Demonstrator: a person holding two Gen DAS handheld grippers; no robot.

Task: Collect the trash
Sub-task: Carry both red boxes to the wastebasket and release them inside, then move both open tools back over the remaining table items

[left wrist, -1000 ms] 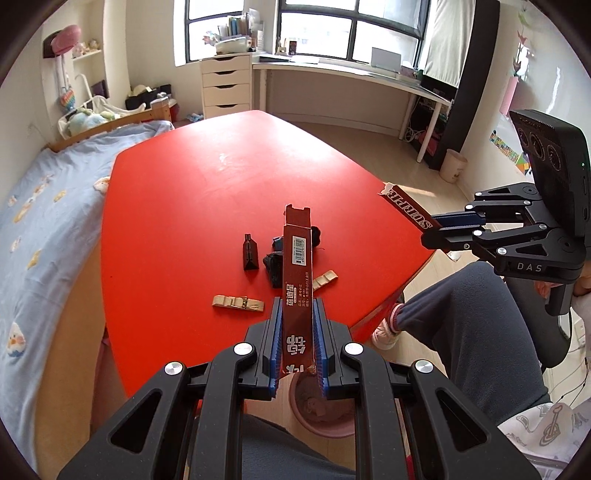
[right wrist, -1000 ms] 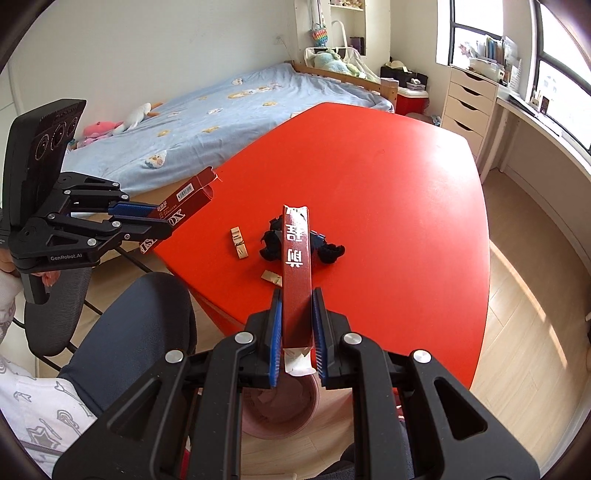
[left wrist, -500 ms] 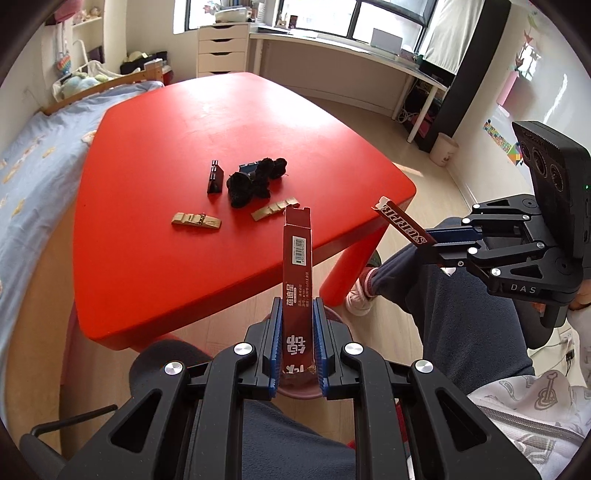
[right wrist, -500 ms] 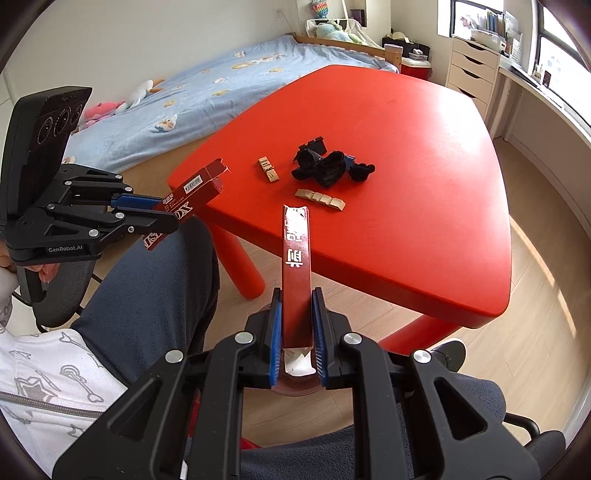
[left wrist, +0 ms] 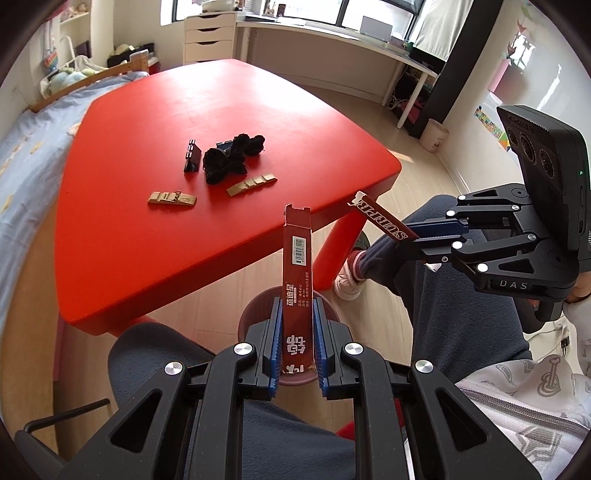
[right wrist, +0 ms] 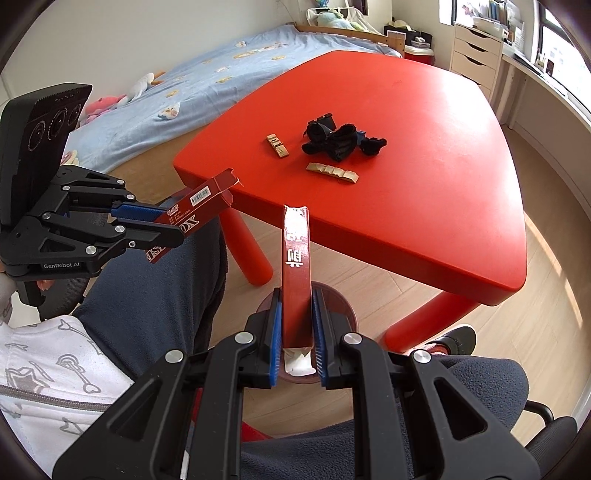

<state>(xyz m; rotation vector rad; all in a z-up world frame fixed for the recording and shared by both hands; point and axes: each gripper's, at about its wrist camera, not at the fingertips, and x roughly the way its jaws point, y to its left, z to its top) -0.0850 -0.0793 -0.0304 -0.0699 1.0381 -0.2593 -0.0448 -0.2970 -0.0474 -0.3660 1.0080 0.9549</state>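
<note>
My left gripper [left wrist: 297, 314] is shut on a long dark-red carton [left wrist: 297, 258] with a barcode, held upright above a pink bin [left wrist: 255, 314] on the floor. My right gripper [right wrist: 296, 310] is shut on a second dark-red carton [right wrist: 295, 266], also over the bin [right wrist: 343, 299]. Each gripper shows in the other's view, left [right wrist: 162, 221] and right [left wrist: 417, 232]. On the red table [left wrist: 166, 240] lie two gold wrappers [left wrist: 171, 198] [left wrist: 252, 184], a black crumpled piece [left wrist: 229, 158] and a small black packet [left wrist: 192, 162].
The person's legs [left wrist: 461, 295] in dark trousers sit around the bin. A bed [right wrist: 184, 85] stands beside the table, with white drawers [left wrist: 208, 35] and a desk [left wrist: 332, 37] under the window. A small waste bin [left wrist: 434, 134] stands far right.
Both grippers have drawn back from over the table and lowered, carrying their cartons to above the pink bin. The table items have not moved.
</note>
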